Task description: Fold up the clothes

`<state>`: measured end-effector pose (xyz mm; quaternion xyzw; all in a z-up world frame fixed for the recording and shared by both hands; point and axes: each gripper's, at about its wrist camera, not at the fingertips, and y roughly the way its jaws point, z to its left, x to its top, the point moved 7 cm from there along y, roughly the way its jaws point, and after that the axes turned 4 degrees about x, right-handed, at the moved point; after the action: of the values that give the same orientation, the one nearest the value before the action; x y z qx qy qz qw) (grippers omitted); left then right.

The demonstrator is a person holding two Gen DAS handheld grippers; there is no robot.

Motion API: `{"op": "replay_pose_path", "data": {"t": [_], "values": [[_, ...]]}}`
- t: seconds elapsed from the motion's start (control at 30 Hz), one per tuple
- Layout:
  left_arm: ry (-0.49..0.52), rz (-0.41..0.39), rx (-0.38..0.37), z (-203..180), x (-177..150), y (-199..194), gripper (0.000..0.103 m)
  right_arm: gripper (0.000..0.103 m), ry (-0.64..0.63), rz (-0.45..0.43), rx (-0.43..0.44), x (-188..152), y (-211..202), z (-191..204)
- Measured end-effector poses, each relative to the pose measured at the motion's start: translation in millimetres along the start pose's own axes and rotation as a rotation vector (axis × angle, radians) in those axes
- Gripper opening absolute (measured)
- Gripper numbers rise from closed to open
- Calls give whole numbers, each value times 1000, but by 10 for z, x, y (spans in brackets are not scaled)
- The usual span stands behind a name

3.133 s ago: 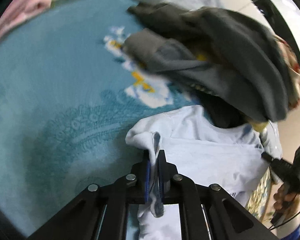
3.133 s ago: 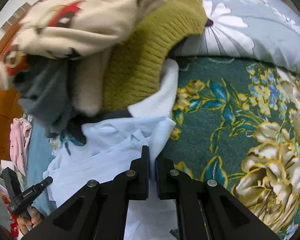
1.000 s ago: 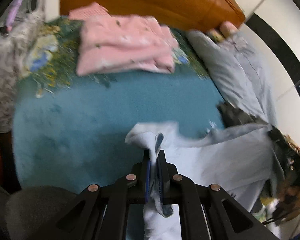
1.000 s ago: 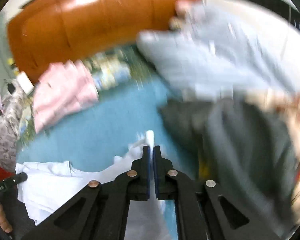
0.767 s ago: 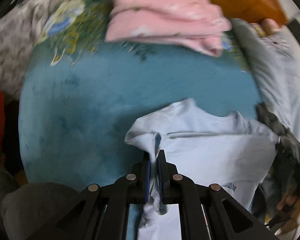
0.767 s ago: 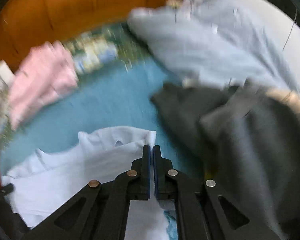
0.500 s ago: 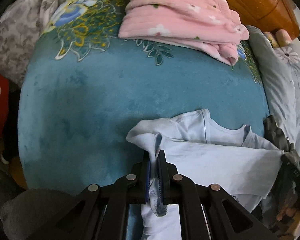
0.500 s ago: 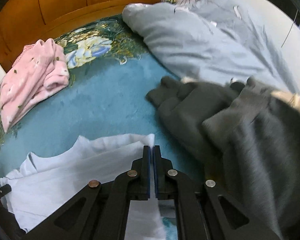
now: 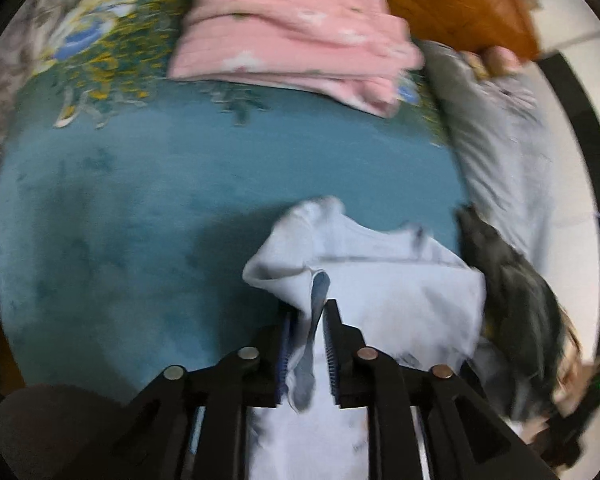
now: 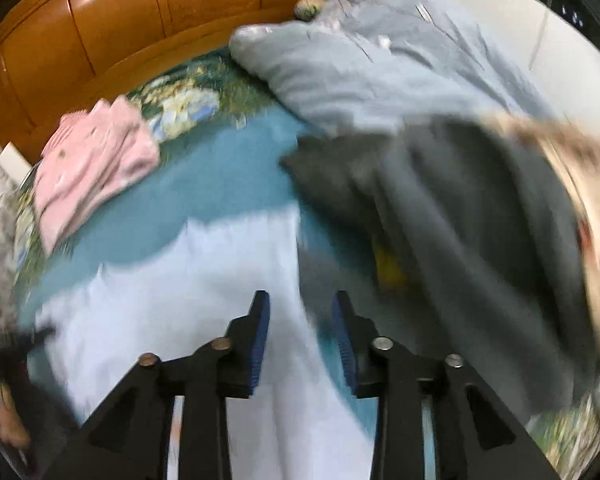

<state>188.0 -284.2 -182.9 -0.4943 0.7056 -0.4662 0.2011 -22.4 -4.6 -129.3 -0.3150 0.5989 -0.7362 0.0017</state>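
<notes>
Item: white T-shirt [image 9: 388, 292], lying spread on the teal blanket [image 9: 148, 208] of a bed, collar end toward the wooden headboard [image 10: 112, 36]; frames are motion-blurred.

Left gripper [image 9: 309, 334]: jaws opening, now a narrow gap apart. A bunched fold of the T-shirt's shoulder edge hangs between the blue pads; the pads no longer press on it.

Right gripper [image 10: 300, 320]: jaws opening, standing moderately wide. The T-shirt's far edge [image 10: 204, 280] runs beneath and between them; the pads are clear of the cloth as far as the blur allows.

Adjacent goods:
- Folded pink garment [image 9: 292, 36], patterned, on the floral part of the bedcover near the headboard, well apart from the T-shirt.
- Dark grey garment [image 10: 452, 216], in a heap just beside the T-shirt's right edge; in the left view it touches that edge [image 9: 512, 292].
- Cream and red patterned garment [image 10: 580, 176], on top of the grey heap, at the right margin.
- Grey floral quilt [image 10: 372, 64], bunched beyond the heap, against the headboard.
- A person's hand [image 9: 568, 380] holding the other gripper, at the lower right edge of the left view, blurred.
</notes>
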Motion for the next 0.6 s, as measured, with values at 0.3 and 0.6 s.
{"op": "replay_pose_path", "data": {"t": [0.3, 0.6], "values": [[271, 72, -86, -400, -491, -402, 25, 34, 457, 130, -67, -2155, -663, -1074], [36, 201, 36, -245, -1149, -24, 44, 42, 664, 57, 63, -2596, -637, -1328]]}}
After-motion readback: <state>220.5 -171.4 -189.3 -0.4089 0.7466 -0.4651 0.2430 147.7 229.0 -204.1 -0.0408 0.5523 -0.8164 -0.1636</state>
